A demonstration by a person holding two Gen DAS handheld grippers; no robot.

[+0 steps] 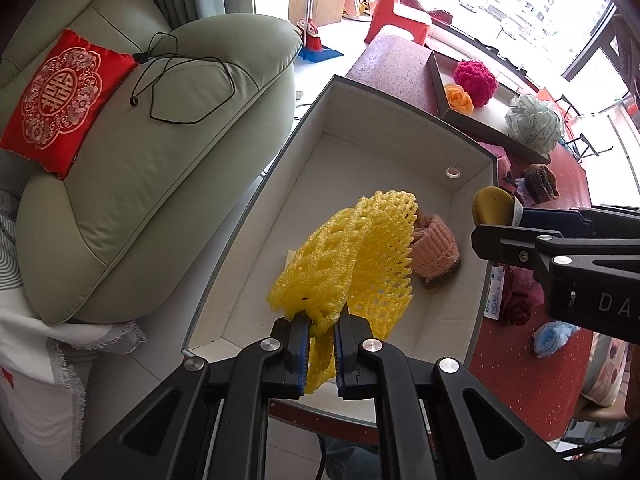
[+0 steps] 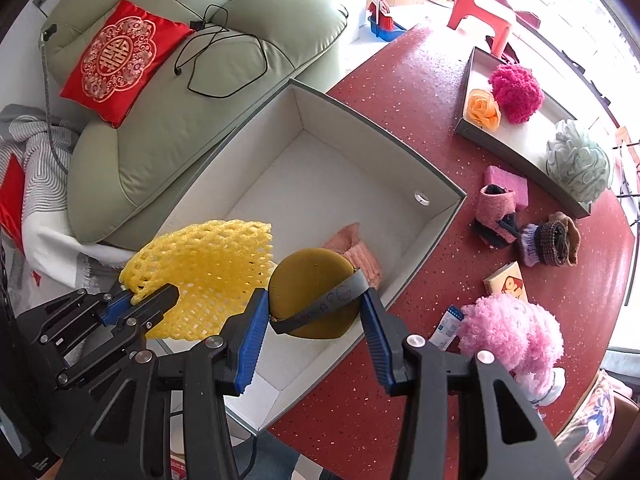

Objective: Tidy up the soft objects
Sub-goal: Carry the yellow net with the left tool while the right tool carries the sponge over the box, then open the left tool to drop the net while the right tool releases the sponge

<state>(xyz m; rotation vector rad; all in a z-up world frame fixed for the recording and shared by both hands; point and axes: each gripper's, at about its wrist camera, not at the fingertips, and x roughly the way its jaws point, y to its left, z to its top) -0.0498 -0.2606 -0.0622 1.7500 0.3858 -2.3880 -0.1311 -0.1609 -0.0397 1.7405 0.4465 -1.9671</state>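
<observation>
My left gripper (image 1: 322, 330) is shut on a yellow foam net (image 1: 352, 256) and holds it above the near end of a large white box (image 1: 376, 148). It also shows in the right wrist view (image 2: 208, 272). My right gripper (image 2: 314, 304) is shut on an olive round puff with a grey ribbon (image 2: 310, 292), held over the box's near right corner (image 2: 400, 280). The puff also shows at the right in the left wrist view (image 1: 492, 208). A pink knitted piece (image 1: 434, 248) lies on the box floor.
On the red table (image 2: 420, 80) stand a shallow tray (image 2: 520, 148) with an orange flower, a magenta pompom and a pale green bath puff. Knitted socks (image 2: 496, 216), a pink sponge, a fluffy pink ball (image 2: 508, 328) and small packets lie right of the box. A green sofa (image 2: 168, 128) is left.
</observation>
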